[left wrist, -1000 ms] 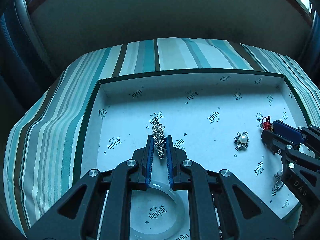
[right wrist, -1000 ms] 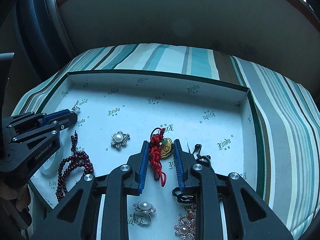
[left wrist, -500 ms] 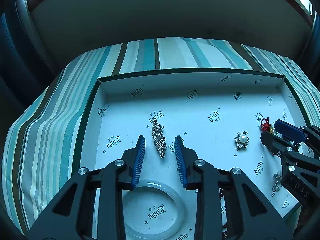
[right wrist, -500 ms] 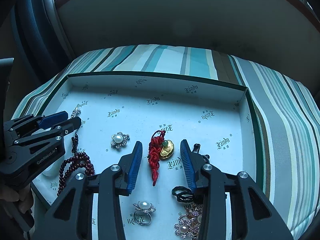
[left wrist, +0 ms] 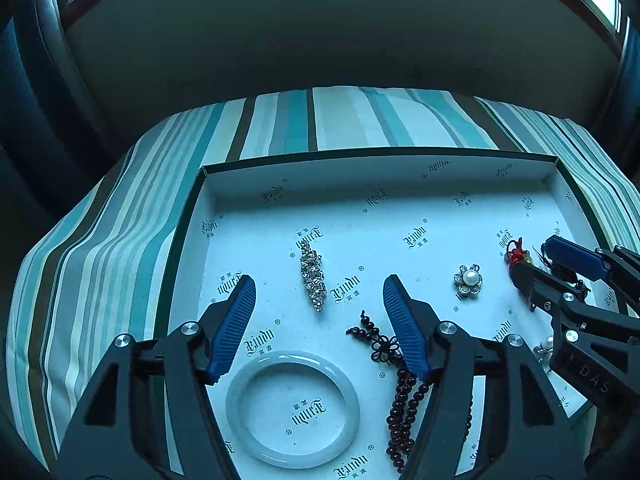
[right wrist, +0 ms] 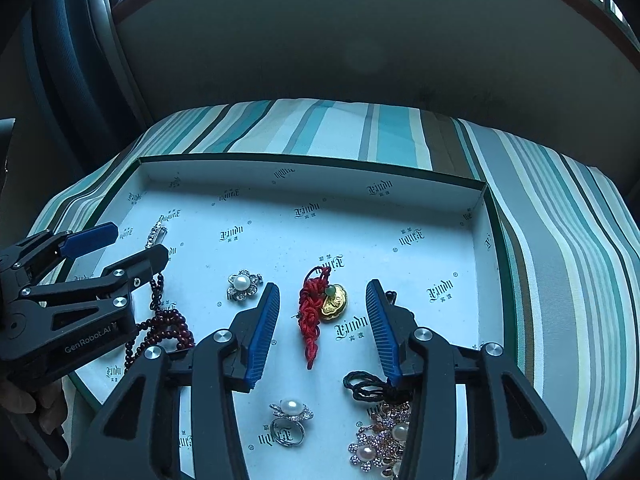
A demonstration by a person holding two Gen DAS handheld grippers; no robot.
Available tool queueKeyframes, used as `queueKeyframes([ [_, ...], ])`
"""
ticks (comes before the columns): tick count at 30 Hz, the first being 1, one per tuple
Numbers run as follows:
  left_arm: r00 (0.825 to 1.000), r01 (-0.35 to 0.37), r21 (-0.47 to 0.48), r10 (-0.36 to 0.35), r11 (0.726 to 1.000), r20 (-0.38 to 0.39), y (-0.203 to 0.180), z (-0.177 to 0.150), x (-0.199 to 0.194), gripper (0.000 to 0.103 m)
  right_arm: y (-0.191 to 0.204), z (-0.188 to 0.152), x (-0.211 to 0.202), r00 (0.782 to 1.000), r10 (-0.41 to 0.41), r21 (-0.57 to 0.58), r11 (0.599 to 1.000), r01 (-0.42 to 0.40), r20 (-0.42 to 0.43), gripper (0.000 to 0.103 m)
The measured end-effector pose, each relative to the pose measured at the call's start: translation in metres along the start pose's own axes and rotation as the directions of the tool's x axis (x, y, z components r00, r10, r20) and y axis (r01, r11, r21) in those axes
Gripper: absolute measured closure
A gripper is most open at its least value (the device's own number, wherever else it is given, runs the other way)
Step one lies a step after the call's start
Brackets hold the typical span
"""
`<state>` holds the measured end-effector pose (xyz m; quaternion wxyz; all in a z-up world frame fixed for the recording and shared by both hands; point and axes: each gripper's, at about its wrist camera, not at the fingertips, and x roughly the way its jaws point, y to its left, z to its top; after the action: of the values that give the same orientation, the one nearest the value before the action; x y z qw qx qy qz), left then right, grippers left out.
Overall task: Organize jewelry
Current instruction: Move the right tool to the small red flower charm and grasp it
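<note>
Since a second ago the left gripper (left wrist: pixel 319 294) has let go of the rhinestone brooch (left wrist: pixel 312 277); its jaws have just been opening and now stand spread, the brooch lying free on the tray floor between the blue pads, touching neither. The right gripper (right wrist: pixel 322 304) has likewise released the red knotted charm (right wrist: pixel 313 312), which lies with its gold pendant between spread pads. All sits inside the white printed tray (right wrist: pixel 312 172) on the striped cloth (left wrist: pixel 120 248). A pale bangle (left wrist: pixel 292 406) lies near the left gripper, dark red beads (left wrist: pixel 400 404) to its right, a pearl flower brooch (left wrist: pixel 467 280) farther right.
</note>
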<state>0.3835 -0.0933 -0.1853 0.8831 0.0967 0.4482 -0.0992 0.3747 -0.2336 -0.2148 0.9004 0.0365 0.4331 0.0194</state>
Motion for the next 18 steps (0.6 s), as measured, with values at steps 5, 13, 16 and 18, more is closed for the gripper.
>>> queueKeyframes([
  [5, 1.0, -0.002, 0.001, 0.002, 1.0, 0.024, 0.0, 0.002, -0.01, 0.031, 0.001, 0.001, -0.008, 1.0, -0.001, -0.001, 1.0, 0.001, 0.012, 0.057],
  [13, 0.998, -0.02, -0.002, 0.02, 1.0, 0.061, 0.001, -0.001, -0.029, 0.026, 0.0, -0.001, -0.025, 1.0, -0.002, 0.005, 1.0, 0.002, 0.029, 0.057],
  [16, 0.997, -0.018, -0.017, 0.019, 1.0, 0.07, 0.004, -0.006, -0.039, 0.026, -0.001, -0.006, -0.036, 0.999, 0.0, 0.01, 1.0, 0.0, 0.037, 0.057],
  [18, 0.997, -0.016, -0.025, 0.018, 1.0, 0.076, 0.006, -0.012, -0.048, 0.026, 0.0, -0.011, -0.046, 0.999, 0.003, 0.007, 1.0, -0.003, 0.04, 0.057],
])
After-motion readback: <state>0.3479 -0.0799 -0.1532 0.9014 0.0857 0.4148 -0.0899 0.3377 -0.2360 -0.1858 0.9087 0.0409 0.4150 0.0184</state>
